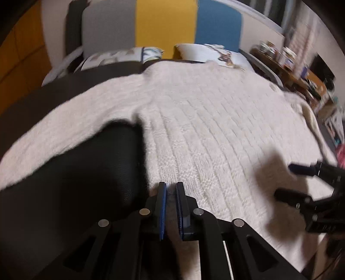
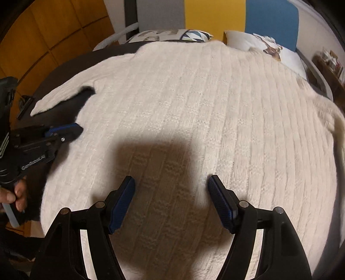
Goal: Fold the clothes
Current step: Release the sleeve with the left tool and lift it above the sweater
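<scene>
A cream cable-knit sweater lies flat, spread across a dark bed cover. Its left sleeve stretches out sideways. My left gripper points down at the sweater's left side edge, low on the body. Its blue pads stand a narrow gap apart and I see nothing pinched between them. My right gripper hovers wide open over the lower middle of the body, casting a shadow and holding nothing.
Two printed pillows lean against a grey, yellow and blue headboard beyond the collar. A cluttered shelf stands to the right of the bed. A person's hand grips the left tool's handle.
</scene>
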`<control>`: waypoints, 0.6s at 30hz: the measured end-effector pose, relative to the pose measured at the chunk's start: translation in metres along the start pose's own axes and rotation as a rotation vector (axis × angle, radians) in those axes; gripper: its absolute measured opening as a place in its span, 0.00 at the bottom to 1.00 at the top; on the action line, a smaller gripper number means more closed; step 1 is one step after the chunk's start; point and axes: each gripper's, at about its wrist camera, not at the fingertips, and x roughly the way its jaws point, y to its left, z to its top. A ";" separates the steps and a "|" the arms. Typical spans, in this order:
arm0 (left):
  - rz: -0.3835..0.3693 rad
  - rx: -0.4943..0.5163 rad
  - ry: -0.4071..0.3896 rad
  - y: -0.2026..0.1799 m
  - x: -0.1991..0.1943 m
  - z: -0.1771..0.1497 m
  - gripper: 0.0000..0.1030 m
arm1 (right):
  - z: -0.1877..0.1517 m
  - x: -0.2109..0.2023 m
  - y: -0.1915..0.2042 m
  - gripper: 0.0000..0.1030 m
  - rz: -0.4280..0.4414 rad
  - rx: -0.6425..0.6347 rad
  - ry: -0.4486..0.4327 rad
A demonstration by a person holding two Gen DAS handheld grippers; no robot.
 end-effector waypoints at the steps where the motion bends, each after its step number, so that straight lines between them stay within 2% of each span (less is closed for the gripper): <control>1: -0.018 -0.007 -0.018 -0.004 -0.007 -0.001 0.09 | 0.001 -0.006 -0.006 0.71 0.022 0.021 -0.019; 3: -0.057 -0.015 -0.060 -0.012 -0.023 -0.003 0.09 | 0.002 -0.020 -0.018 0.71 0.069 0.071 -0.062; 5: -0.096 -0.024 -0.103 -0.021 -0.039 -0.005 0.09 | -0.004 -0.046 -0.043 0.71 0.156 0.155 -0.130; 7: -0.129 0.049 -0.104 -0.048 -0.047 -0.023 0.09 | -0.016 -0.070 -0.070 0.71 0.235 0.234 -0.191; 8: -0.122 0.077 -0.071 -0.057 -0.043 -0.031 0.09 | -0.026 -0.081 -0.084 0.71 0.267 0.267 -0.215; 9: -0.113 0.104 -0.035 -0.065 -0.037 -0.040 0.09 | -0.034 -0.087 -0.094 0.71 0.266 0.293 -0.227; 11: -0.094 0.157 0.038 -0.080 -0.025 -0.057 0.09 | -0.064 -0.095 -0.112 0.71 0.211 0.346 -0.225; 12: -0.109 0.154 0.036 -0.081 -0.027 -0.060 0.09 | -0.078 -0.101 -0.125 0.71 0.193 0.381 -0.238; 14: -0.142 0.143 0.023 -0.079 -0.032 -0.063 0.09 | -0.109 -0.118 -0.153 0.61 0.144 0.465 -0.279; 15: -0.159 0.137 0.016 -0.078 -0.035 -0.064 0.09 | -0.126 -0.129 -0.170 0.42 0.113 0.513 -0.302; 16: -0.180 0.125 -0.001 -0.077 -0.039 -0.061 0.09 | -0.142 -0.141 -0.188 0.27 0.083 0.561 -0.324; 18: -0.218 0.141 -0.055 -0.081 -0.054 -0.052 0.09 | -0.175 -0.166 -0.219 0.23 0.022 0.646 -0.364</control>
